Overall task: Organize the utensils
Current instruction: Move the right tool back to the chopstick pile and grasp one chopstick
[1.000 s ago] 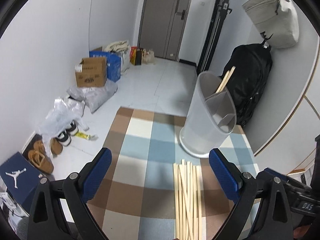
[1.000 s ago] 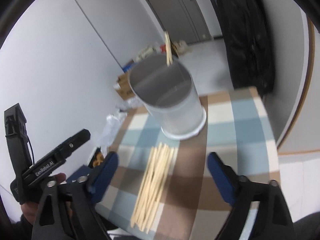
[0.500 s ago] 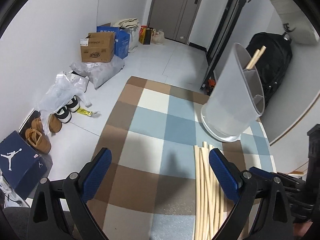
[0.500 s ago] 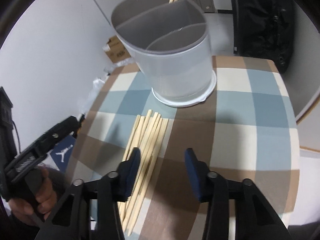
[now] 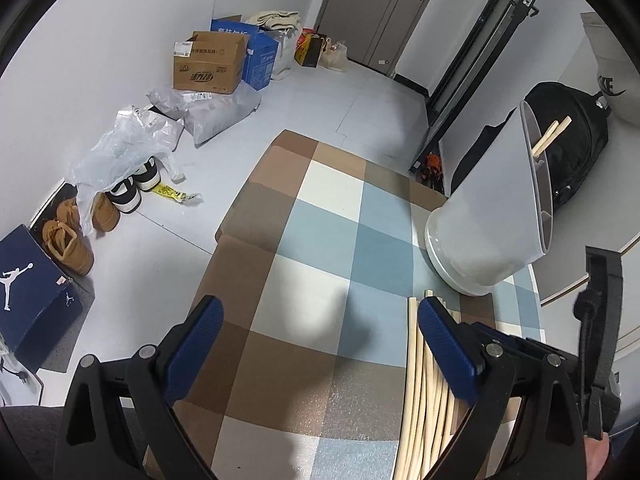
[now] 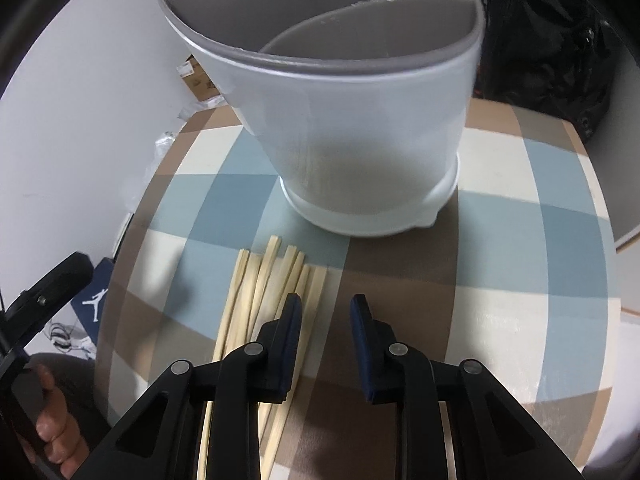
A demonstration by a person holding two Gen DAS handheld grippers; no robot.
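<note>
Left wrist view, gripper: the left gripper [image 5: 316,340] stands released, its blue-padded jaws wide apart over the checked brown, blue and white table mat [image 5: 320,240], nothing between them.
Left wrist view, task things: the bundle of pale wooden chopsticks [image 5: 424,380] lies just beside the right-hand pad; the frosted white plastic utensil holder with grey dividers [image 5: 488,216] stands near their far ends, two sticks already in one compartment.
Left wrist view, room: the mat's left edge drops to the floor; open mat lies ahead.
Right wrist view, gripper: the right gripper [image 6: 325,316] has just been closing; its jaws stand narrow but not clenched, with only bare mat in the gap. The bundle's outermost stick lies under the left pad.
Right wrist view, risk: closing here would likely catch nothing, or nudge the outer stick and scatter the bundle.
Right wrist view, room: the holder stands close ahead, so a forward lift could knock its wall; clear mat lies to the right.
</note>
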